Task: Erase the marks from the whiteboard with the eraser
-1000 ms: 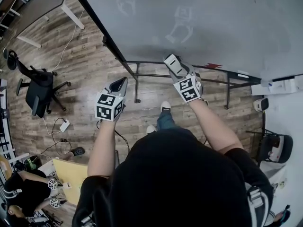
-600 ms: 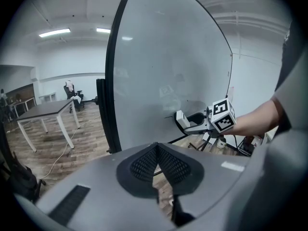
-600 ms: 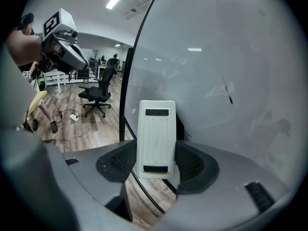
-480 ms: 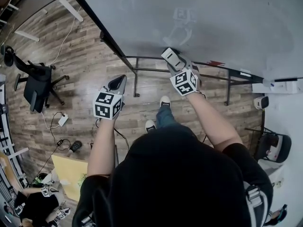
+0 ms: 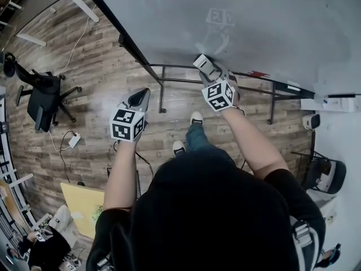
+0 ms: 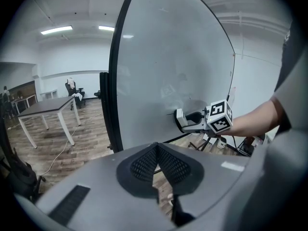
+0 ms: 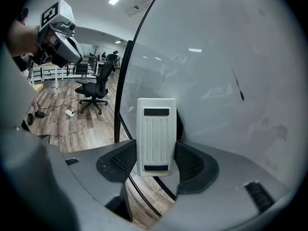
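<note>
Right gripper [image 5: 206, 68]: jaws clamped on the white eraser [image 7: 155, 136], its face set against the lower part of the whiteboard [image 5: 265, 21], just below faint grey marks [image 5: 216, 27]. Left gripper [image 6: 156, 163]: jaws closed together, nothing between them, held apart from the board above the wooden floor [image 5: 84, 83]

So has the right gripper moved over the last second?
Yes. The right gripper, shut on the eraser, has slid up the whiteboard toward the faint marks above it.
</note>
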`<state>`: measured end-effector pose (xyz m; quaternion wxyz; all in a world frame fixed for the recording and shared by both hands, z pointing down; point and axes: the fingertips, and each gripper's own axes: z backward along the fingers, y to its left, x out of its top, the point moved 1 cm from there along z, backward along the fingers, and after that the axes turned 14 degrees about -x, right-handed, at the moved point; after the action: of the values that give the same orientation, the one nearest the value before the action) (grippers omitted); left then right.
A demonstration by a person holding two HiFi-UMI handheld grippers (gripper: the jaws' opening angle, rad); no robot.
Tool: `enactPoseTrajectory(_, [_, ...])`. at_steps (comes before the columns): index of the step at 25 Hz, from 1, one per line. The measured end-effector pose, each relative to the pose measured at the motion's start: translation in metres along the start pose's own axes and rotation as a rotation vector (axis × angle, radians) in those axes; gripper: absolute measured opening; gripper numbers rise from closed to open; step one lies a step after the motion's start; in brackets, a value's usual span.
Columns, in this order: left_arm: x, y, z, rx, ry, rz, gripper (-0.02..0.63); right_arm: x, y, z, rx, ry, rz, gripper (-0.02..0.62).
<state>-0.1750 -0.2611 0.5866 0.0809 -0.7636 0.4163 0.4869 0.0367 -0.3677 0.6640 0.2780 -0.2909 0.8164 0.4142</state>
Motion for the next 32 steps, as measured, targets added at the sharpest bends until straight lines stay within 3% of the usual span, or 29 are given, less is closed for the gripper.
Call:
enactPoseTrajectory(5, [0.0,-0.002,0.0,-0.002,0.002,0.001,0.011,-0.002,0.002,0.002,0.012,0.012,-0.032,0.242])
enactPoseTrajectory(15, [-0.007,-0.003,0.007,0.001,0.009,0.006,0.011,-0.003,0.024,-0.005,0.103,0.073,-0.265,0.242])
enactPoseTrajectory(32, [-0.026,0.008,0.032,0.039,0.018,0.033,0.011,0.028,0.057,-0.013,0.187,0.063,-0.297,0.242])
